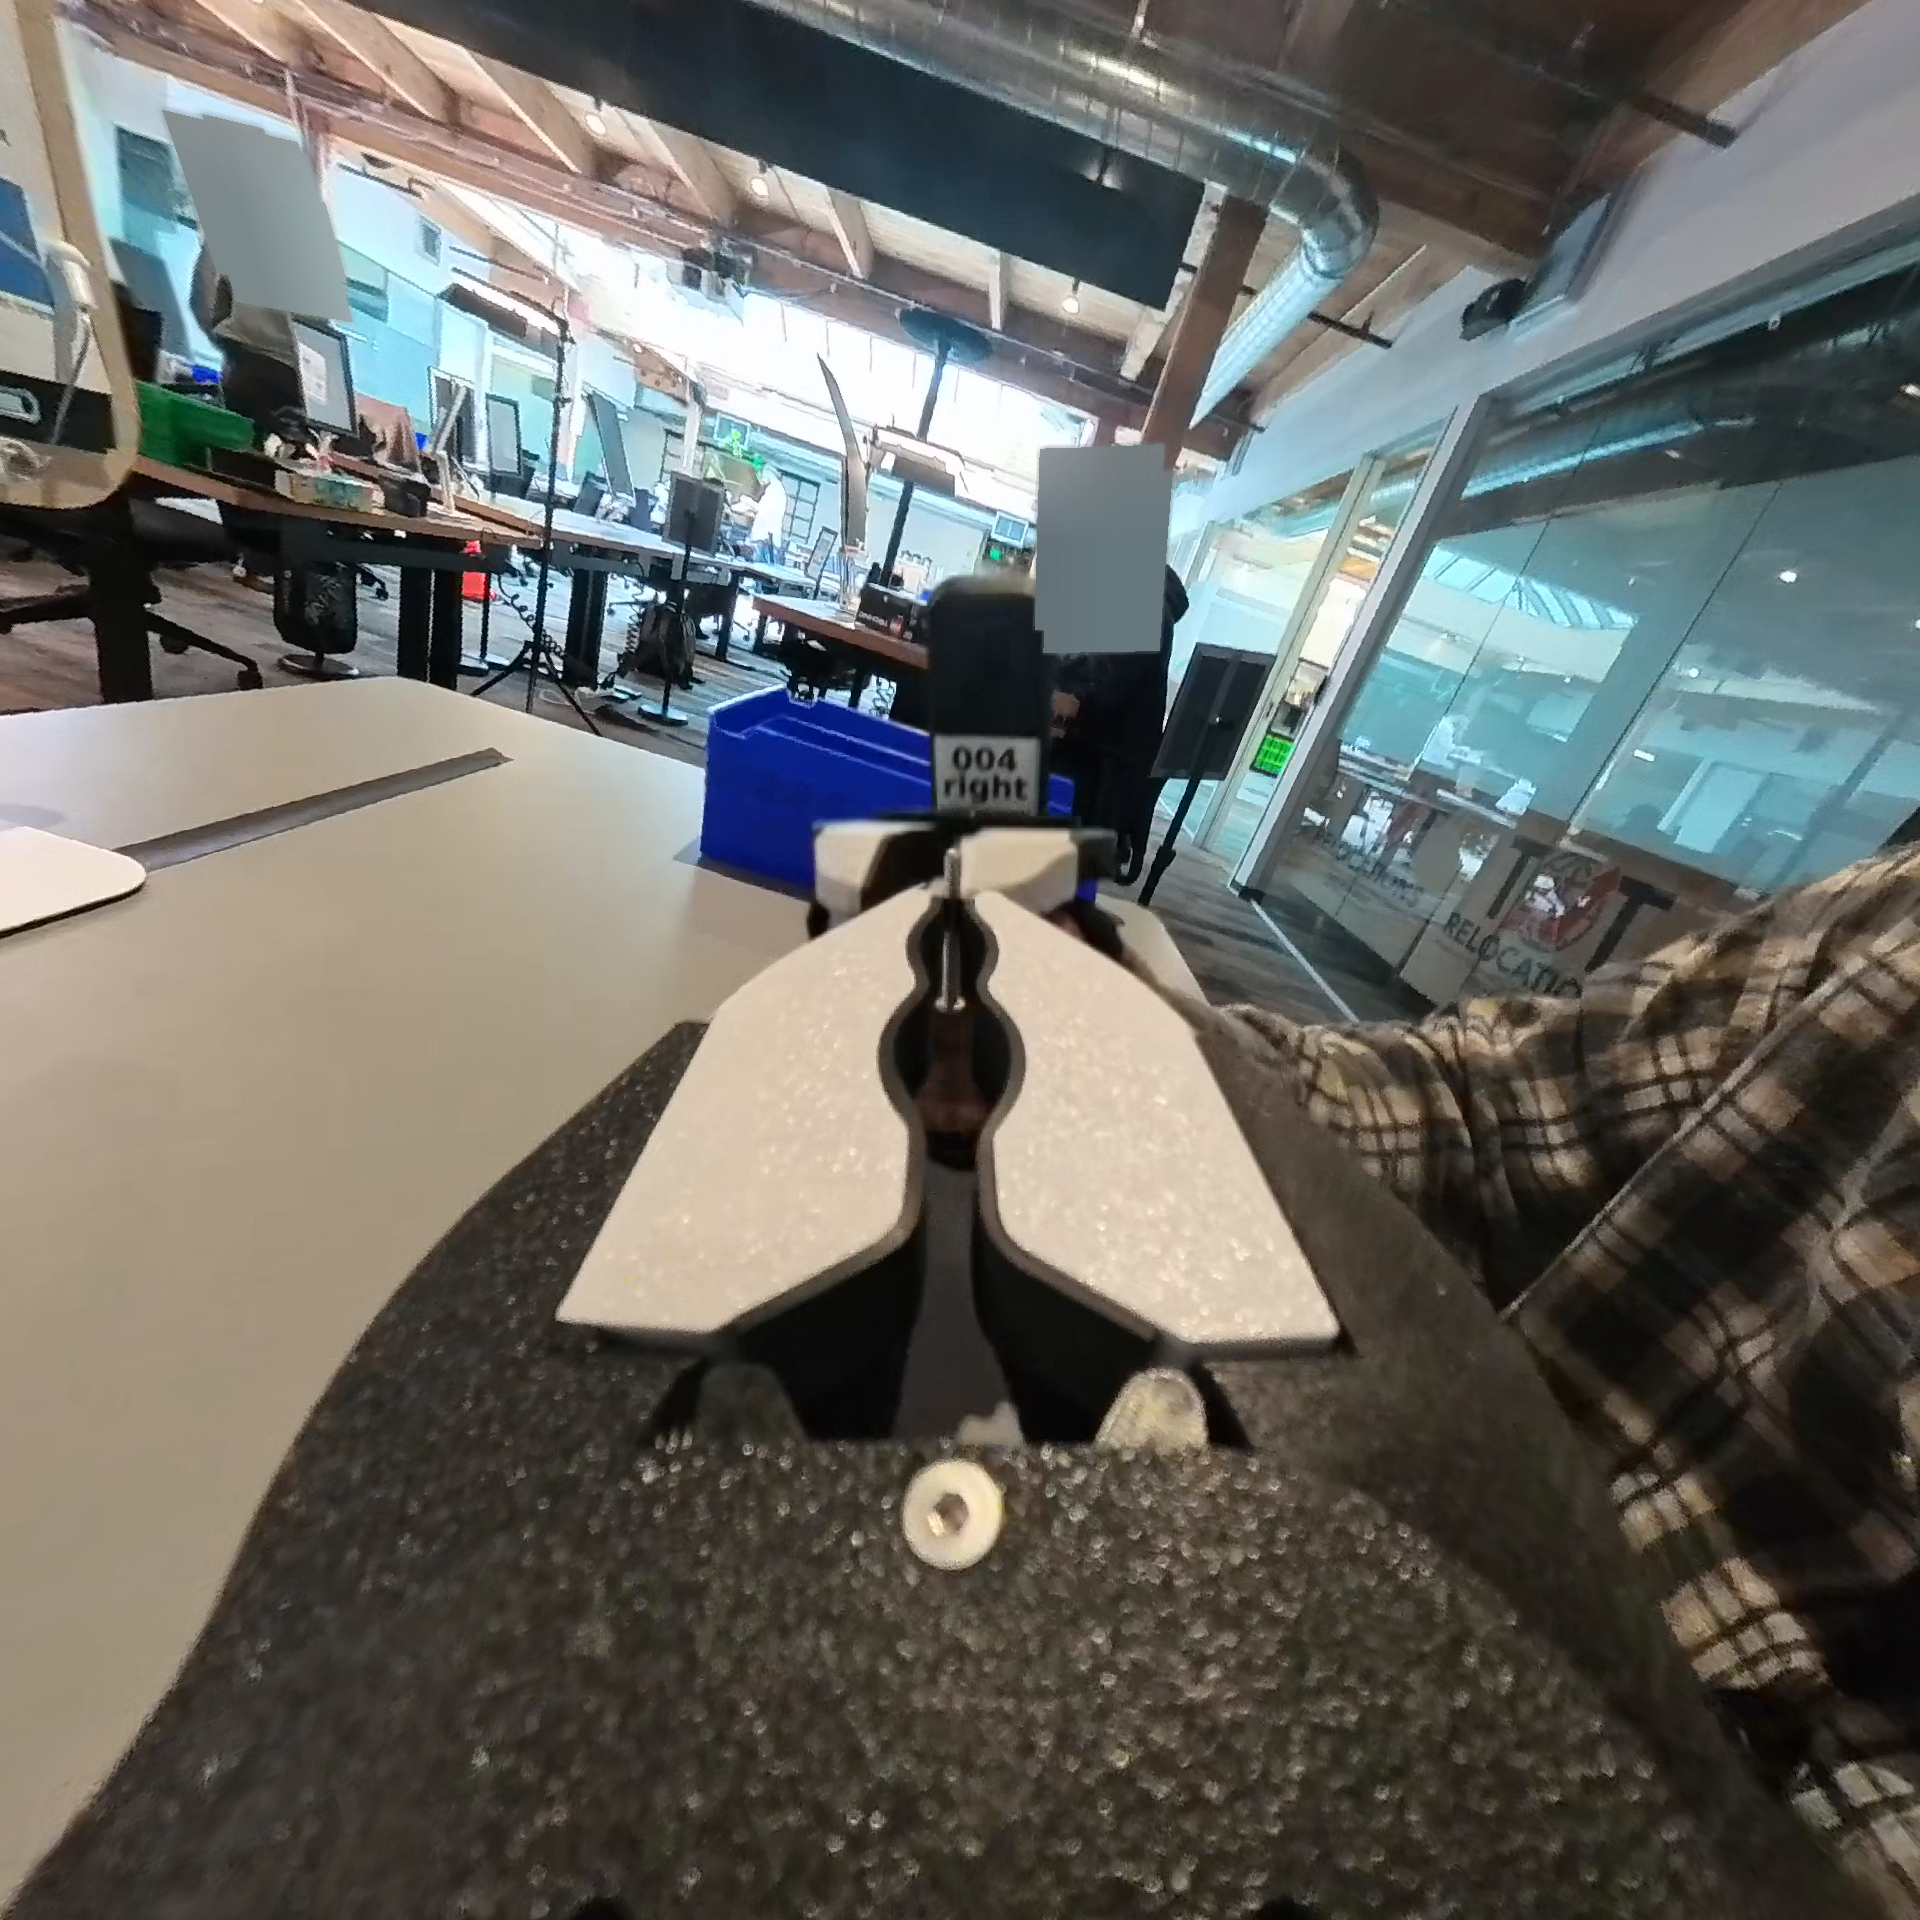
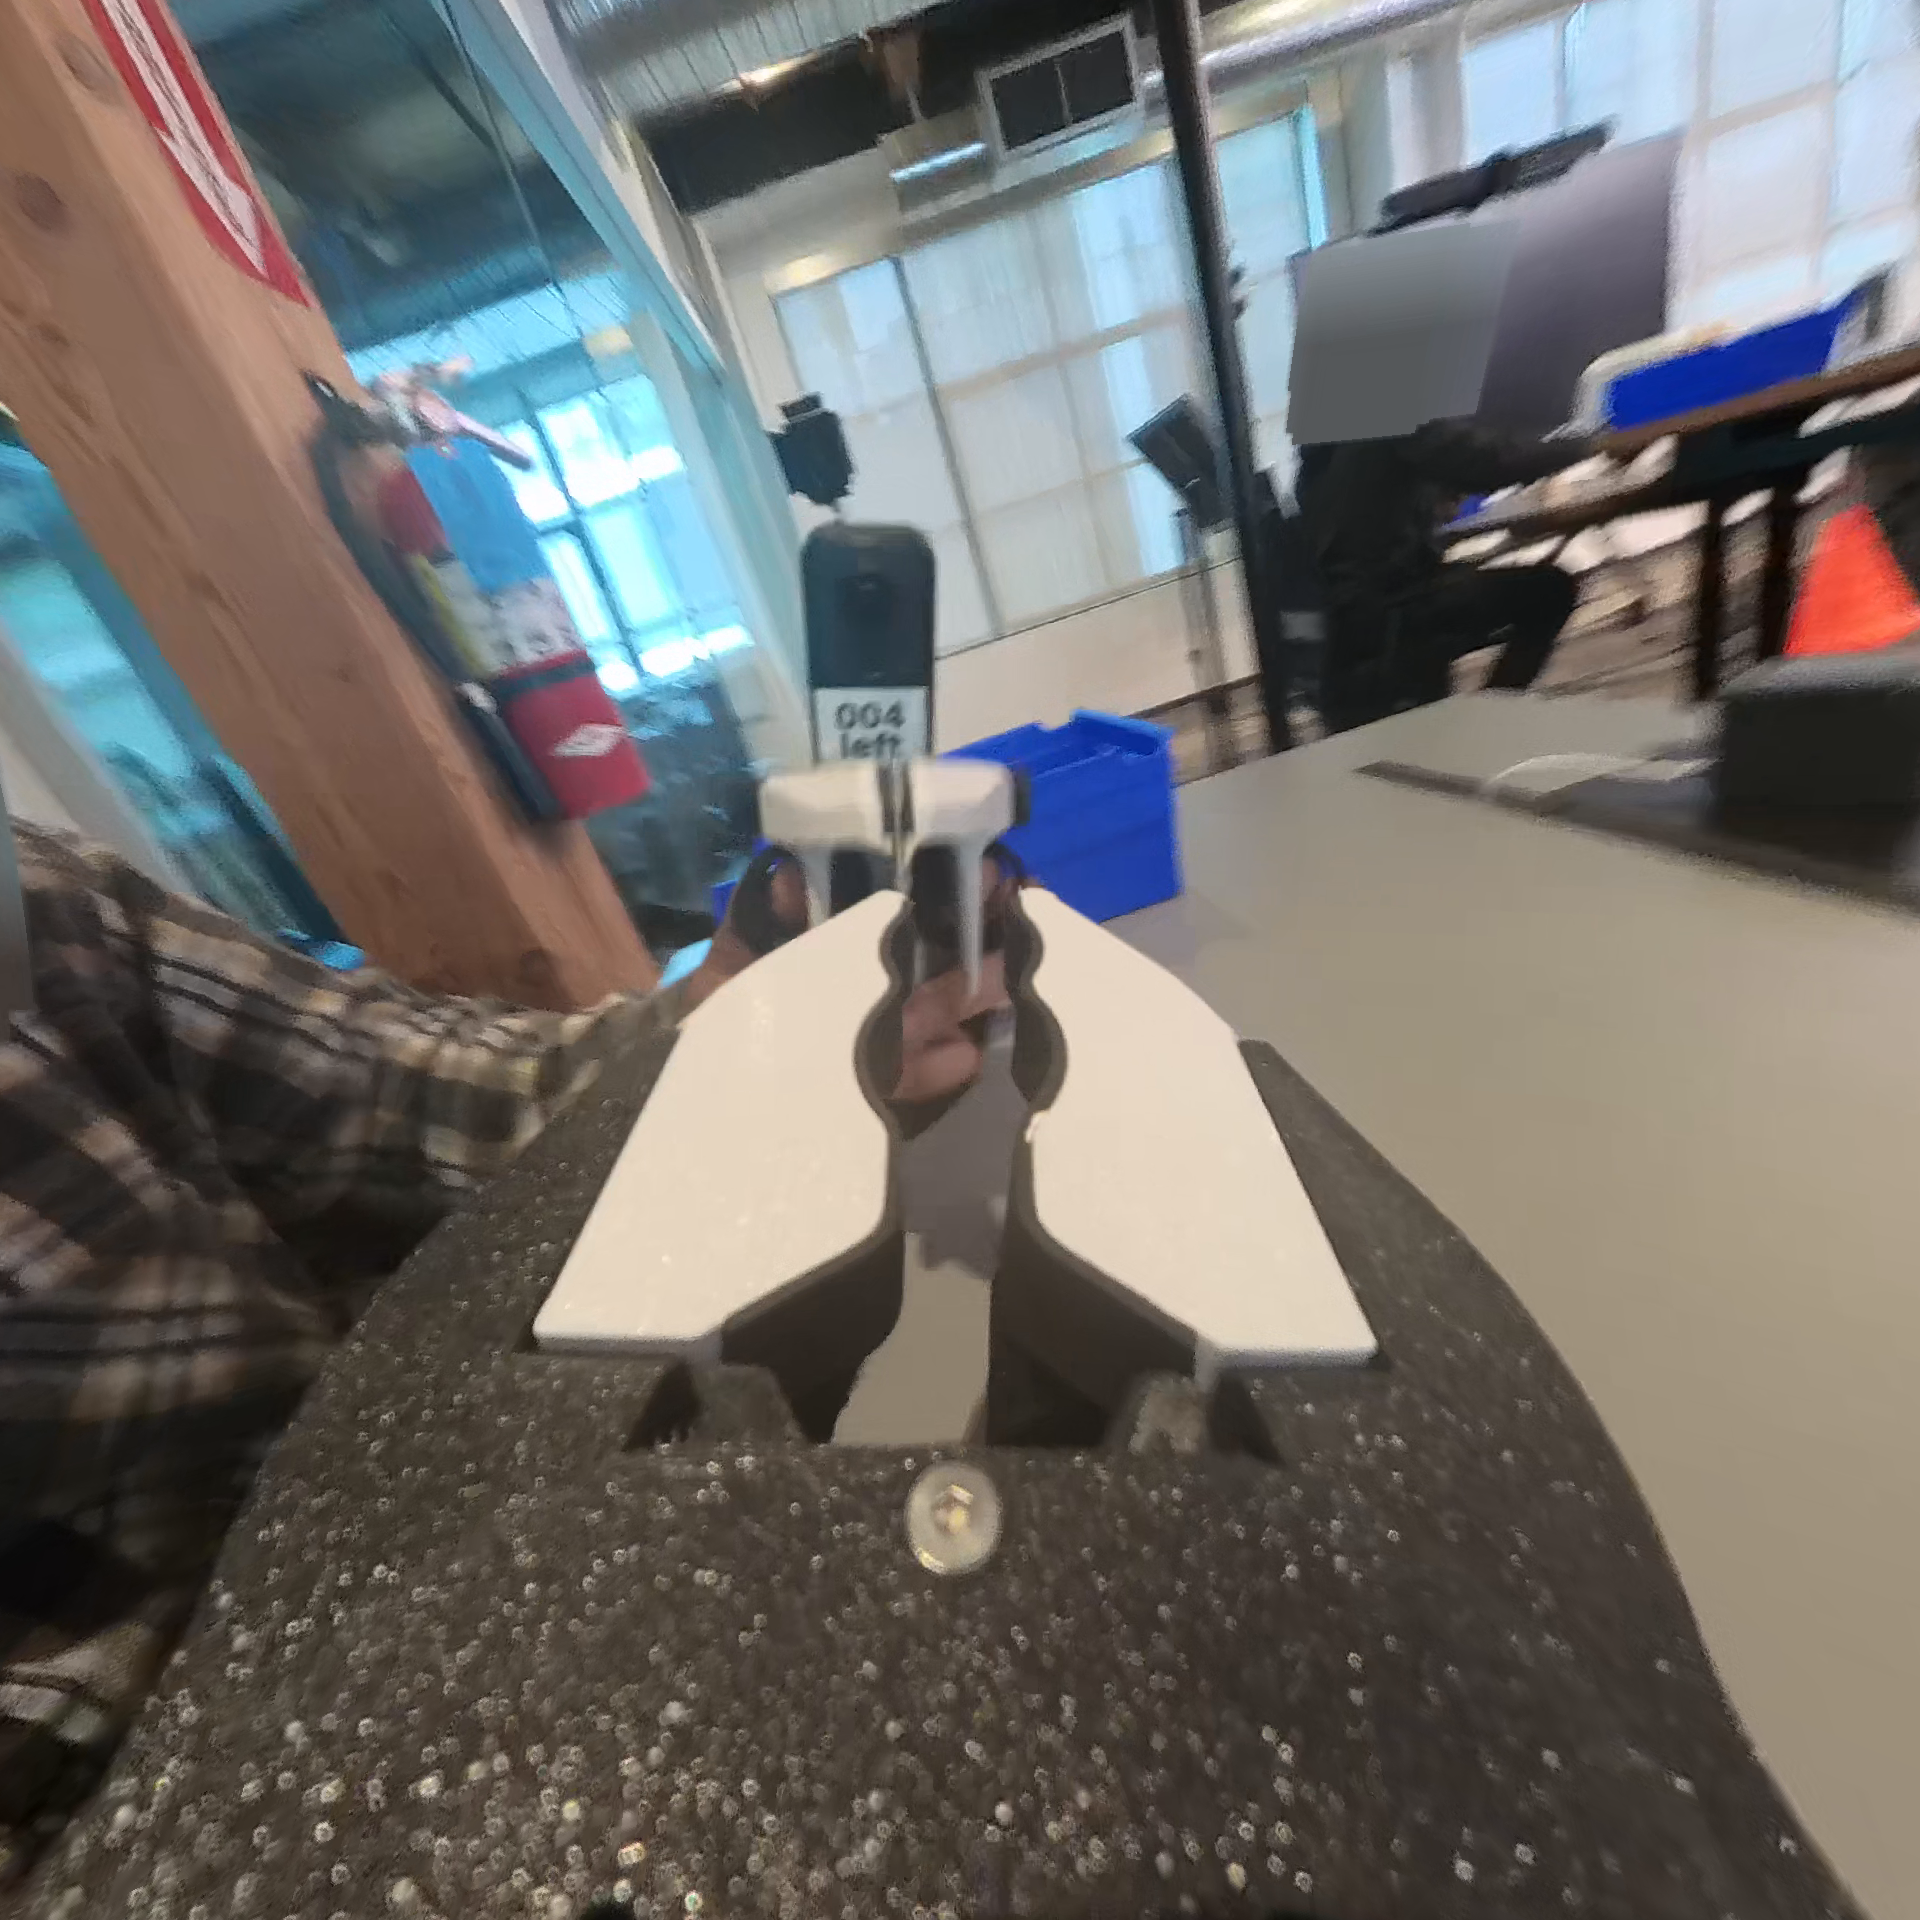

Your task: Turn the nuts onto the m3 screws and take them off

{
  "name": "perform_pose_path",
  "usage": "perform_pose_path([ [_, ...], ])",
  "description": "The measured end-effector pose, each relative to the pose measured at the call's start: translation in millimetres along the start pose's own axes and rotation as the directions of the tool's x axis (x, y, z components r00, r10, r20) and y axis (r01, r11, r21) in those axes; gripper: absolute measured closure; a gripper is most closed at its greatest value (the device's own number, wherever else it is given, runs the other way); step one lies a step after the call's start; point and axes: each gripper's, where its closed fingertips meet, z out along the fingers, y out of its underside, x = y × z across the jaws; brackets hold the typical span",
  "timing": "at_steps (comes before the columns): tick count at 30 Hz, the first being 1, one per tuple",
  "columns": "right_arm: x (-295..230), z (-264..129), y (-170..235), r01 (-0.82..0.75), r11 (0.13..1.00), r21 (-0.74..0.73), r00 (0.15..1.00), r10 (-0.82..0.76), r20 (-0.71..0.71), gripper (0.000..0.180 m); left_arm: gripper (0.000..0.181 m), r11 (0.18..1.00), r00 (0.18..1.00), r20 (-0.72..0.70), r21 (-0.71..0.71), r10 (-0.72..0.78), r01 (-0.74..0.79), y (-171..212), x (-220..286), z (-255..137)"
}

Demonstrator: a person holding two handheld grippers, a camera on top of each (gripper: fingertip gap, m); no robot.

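I see the two grippers tip to tip above the surface [image 1: 312,935], near the blue bin [image 1: 769,790]. My left fingers [image 1: 810,1122] pinch the screw [image 1: 950,940], its long axis pointing straight ahead into the narrowly closed right gripper [image 1: 954,857]; what that one holds, I cannot tell.

The two grippers have white fingers [image 1: 790,1122] on black speckled foam bodies [image 1: 935,1662]. The thin metal screw [image 1: 950,935] is silver. The plastic bin [image 1: 769,779] is bright blue. The flat table [image 1: 260,987] is plain grey. The sleeve [image 1: 1662,1195] is black-and-cream checked.
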Motion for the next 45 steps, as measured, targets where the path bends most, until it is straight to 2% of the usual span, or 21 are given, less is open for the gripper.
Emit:
perform_pose_path([
  [3,-4.8,-6.9,-11.2,0.086,0.996,-0.012,0.996,-0.086,-0.008,0.167,0.179,0.998,1.000,-0.008,-0.050,0.028,-0.029,8.2,3.9,5.6],
  [7,-16.2,-3.0,-6.6,0.223,0.970,-0.100,0.975,-0.224,0.003,0.170,0.179,0.992,0.998,-0.014,-0.108,0.067,-0.069,18.2,8.7,12.6],
  [11,-22.2,0.4,-4.1,0.269,0.955,-0.125,0.963,-0.270,0.015,0.173,0.179,0.989,0.997,-0.019,-0.122,0.081,-0.082,19.9,10.9,14.1],
  [32,-25.4,1.7,-0.5,0.216,0.968,-0.128,0.976,-0.212,0.048,0.178,0.179,0.985,0.995,-0.026,-0.147,0.092,-0.095,24.9,13.2,17.8],
  [36,-25.9,0.4,-4.0,0.191,0.976,-0.102,0.981,-0.186,0.055,0.178,0.167,0.985,0.995,-0.016,-0.145,0.097,-0.098,25.3,11.0,18.3],
  [45,-23.8,-2.5,-8.5,0.169,0.982,-0.085,0.985,-0.166,0.046,0.178,0.168,0.975,0.994,-0.009,-0.197,0.104,-0.104,37.2,8.7,22.5],
])
